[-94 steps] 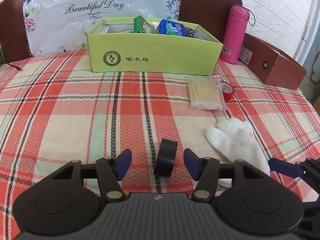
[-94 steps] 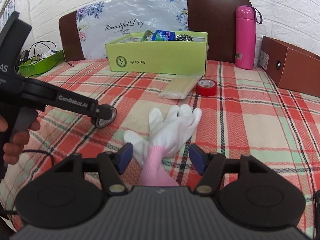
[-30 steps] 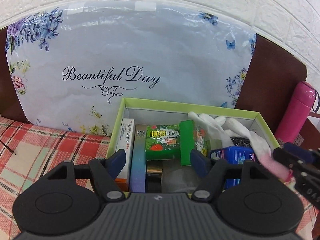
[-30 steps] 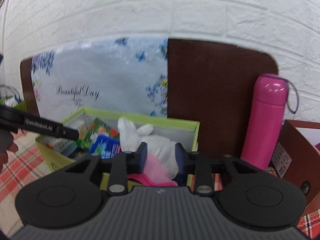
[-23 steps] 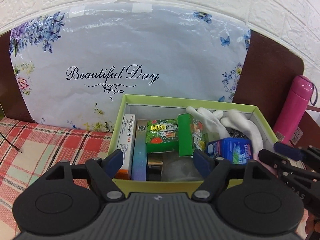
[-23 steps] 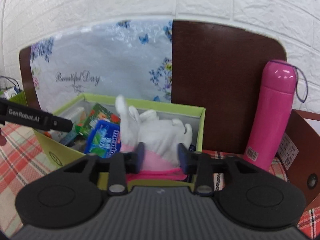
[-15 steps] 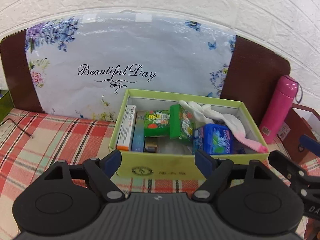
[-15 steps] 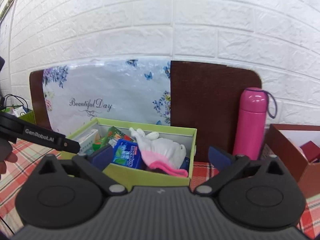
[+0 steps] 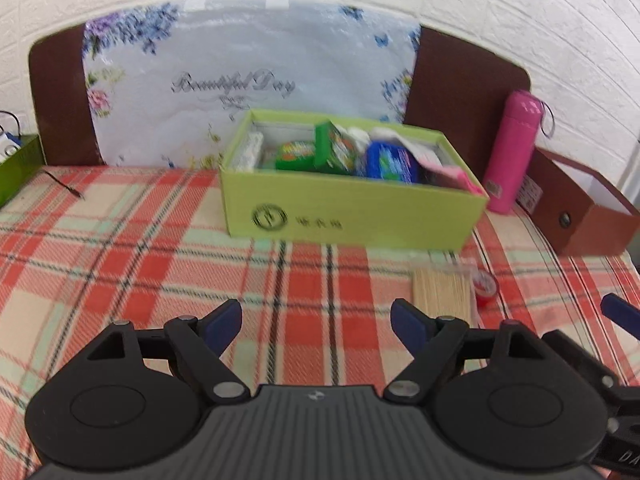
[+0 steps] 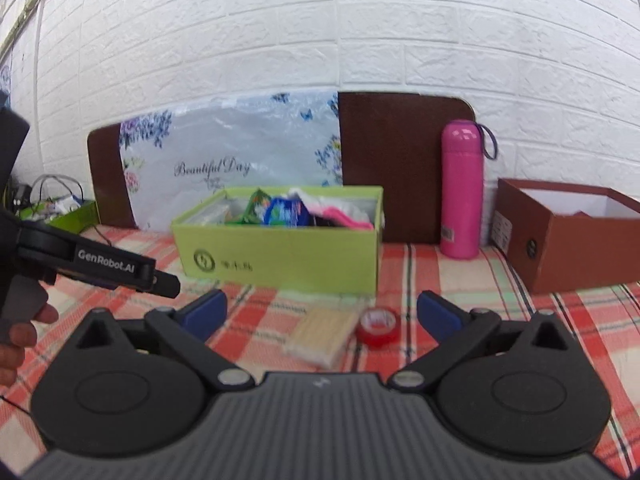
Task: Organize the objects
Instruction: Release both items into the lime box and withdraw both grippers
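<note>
1. Nearest you, both tongs stand wide and empty over the red-plaid bed (image 9: 120, 264): the left tongs (image 9: 318, 326) have just spread a little further, and the right tongs (image 10: 320, 314) have just sprung fully apart, nothing between the pads of either. Judged from that, your hands are free for the next pick.
2. Your left tool's arm, seen from the right wrist, carries the lettering "GenRobot.AI".
3. Just ahead lie the things not yet sorted: a clear pack of wooden sticks (image 9: 442, 294) and, just beside it, a small red tape roll (image 10: 378, 326), both outside the box and likely next.
4. Beyond them, the green box (image 9: 348, 216) holds the gathered goods, a white-and-pink glove (image 10: 340, 212) draped at its right end beside a blue packet (image 9: 392, 166). Its front bears a round logo and small characters, too blurred to read.
5. Farthest back, a floral bag (image 10: 240, 152) reading "Beautiful Day" leans on the headboard; a pink flask (image 10: 462, 188) and a brown box (image 10: 572, 240) stand right.
</note>
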`<state>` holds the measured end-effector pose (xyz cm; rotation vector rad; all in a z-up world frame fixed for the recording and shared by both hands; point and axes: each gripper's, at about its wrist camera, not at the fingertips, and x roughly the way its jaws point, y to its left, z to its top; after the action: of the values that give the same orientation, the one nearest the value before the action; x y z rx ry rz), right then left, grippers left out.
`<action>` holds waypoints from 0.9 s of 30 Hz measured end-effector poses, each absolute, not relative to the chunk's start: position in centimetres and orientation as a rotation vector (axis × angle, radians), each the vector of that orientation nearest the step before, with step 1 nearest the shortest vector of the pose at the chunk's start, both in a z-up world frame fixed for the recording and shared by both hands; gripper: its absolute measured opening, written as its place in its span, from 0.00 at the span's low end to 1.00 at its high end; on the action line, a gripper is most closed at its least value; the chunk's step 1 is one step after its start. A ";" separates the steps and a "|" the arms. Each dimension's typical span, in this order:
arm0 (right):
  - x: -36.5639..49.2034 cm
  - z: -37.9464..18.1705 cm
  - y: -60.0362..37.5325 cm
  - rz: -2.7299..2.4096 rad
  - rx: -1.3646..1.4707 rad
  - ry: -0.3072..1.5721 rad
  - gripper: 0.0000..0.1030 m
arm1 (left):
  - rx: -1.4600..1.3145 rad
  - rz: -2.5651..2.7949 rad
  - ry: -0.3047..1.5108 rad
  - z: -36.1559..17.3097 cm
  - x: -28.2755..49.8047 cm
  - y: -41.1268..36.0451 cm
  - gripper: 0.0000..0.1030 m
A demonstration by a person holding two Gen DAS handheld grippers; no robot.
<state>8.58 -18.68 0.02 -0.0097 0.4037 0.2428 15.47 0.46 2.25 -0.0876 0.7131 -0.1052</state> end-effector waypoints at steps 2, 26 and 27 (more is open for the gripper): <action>7.5 -0.9 -19.2 0.219 -0.030 0.418 1.00 | -0.086 -0.139 0.735 1.4 15.0 -0.4 0.82; 5.2 -4.0 -27.6 0.090 0.032 0.473 1.00 | 0.011 -0.333 0.824 -3.7 20.1 -12.0 0.82; 5.4 -4.2 -27.6 0.092 0.033 0.477 1.00 | 0.010 -0.337 0.829 -3.9 20.4 -12.2 0.82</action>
<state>5.39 -27.60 -4.18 0.0332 0.4775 0.0918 20.42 -12.18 -3.91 0.0104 0.8291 -0.3369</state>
